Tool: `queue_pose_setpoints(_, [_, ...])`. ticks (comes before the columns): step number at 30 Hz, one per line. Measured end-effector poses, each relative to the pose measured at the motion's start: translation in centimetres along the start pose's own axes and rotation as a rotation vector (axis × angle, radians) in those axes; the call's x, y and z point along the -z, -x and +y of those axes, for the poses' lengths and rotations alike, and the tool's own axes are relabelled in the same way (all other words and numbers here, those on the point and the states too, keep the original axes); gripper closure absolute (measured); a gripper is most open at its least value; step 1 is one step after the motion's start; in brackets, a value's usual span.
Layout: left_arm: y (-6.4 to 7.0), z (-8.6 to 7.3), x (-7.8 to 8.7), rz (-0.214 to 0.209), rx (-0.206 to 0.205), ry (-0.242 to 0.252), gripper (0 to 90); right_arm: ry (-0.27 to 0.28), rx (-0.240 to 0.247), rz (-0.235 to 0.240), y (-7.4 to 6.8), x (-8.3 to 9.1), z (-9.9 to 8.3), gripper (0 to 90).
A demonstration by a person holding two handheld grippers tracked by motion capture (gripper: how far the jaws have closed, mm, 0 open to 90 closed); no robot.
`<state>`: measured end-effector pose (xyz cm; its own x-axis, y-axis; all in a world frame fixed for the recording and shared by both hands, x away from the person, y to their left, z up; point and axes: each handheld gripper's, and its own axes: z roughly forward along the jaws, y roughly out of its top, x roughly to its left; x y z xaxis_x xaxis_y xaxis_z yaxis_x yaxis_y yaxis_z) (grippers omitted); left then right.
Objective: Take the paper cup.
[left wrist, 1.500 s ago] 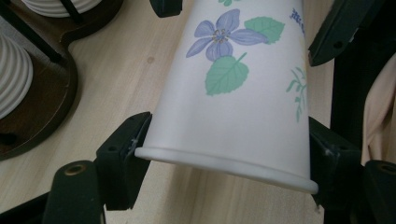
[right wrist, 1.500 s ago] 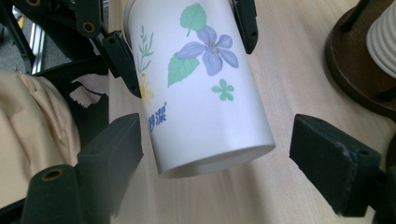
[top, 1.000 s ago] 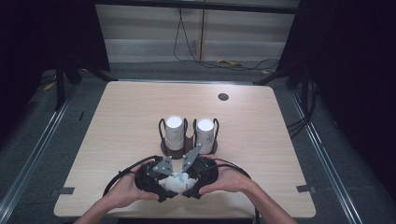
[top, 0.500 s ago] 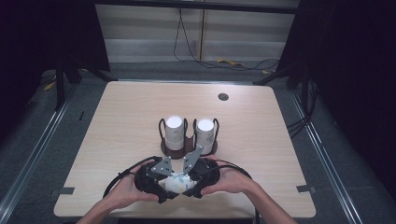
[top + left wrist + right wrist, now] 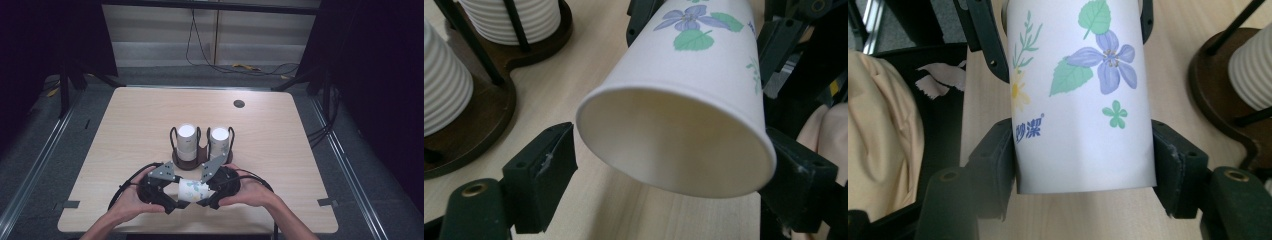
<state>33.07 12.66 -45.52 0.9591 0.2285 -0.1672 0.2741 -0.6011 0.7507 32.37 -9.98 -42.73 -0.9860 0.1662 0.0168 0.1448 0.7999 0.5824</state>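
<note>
The table (image 5: 150, 125) is the biggest thing here, pale wood, and near its middle stands the dark wooden holder (image 5: 199, 159), which I'll measure everything from. It has two wire-framed bays: the left bay carries a stack of ribbed white cups (image 5: 186, 142), the right bay a second ribbed stack (image 5: 219, 141). Both stacks look hollow at the top; I can't see anything inside them.

Just in front of the holder, on the person's side, a flowered paper cup (image 5: 190, 188) lies on its side in the air between the two tools. It is empty; the left gripper view looks straight into its open mouth (image 5: 674, 145) and finds nothing there.

The right gripper (image 5: 1083, 160) is clenched on the cup's base end, both pads against the paper wall. The left gripper (image 5: 669, 175) stands with its jaws around the rim: the far pad seems to touch, the near one shows a gap, so I'd call it released rather than grasping.

My worry is the paper. If the left claw closes hard on that thin open rim, it would likely buckle or crease. And if the right one lets go before the left has a firm hold, the cup would probably drop to the table and roll toward the holder.
</note>
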Motion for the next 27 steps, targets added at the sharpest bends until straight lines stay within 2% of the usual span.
queue_pose_setpoints(5, [-0.3,-0.1,0.6,0.005,0.027,0.057,15.7,0.042,-0.027,-0.023,0.1,0.6,-0.2,35.6])
queue_pose_setpoints(14, [-0.5,-0.2,1.1,0.009,0.046,0.103,15.7,0.104,-0.064,-0.058,0.3,1.0,-0.3,35.6])
queue_pose_setpoints(23, [-1.0,-0.5,1.5,0.019,0.085,0.139,15.7,0.188,-0.136,-0.091,0.3,1.0,-1.2,35.7])
queue_pose_setpoints(26, [-1.1,-0.5,1.6,0.029,0.09,0.163,15.7,0.225,-0.17,-0.106,0.4,1.1,-1.7,35.7])
queue_pose_setpoints(27, [-1.0,-0.4,1.8,0.032,0.09,0.19,15.7,0.238,-0.183,-0.114,0.4,1.1,-1.8,35.8])
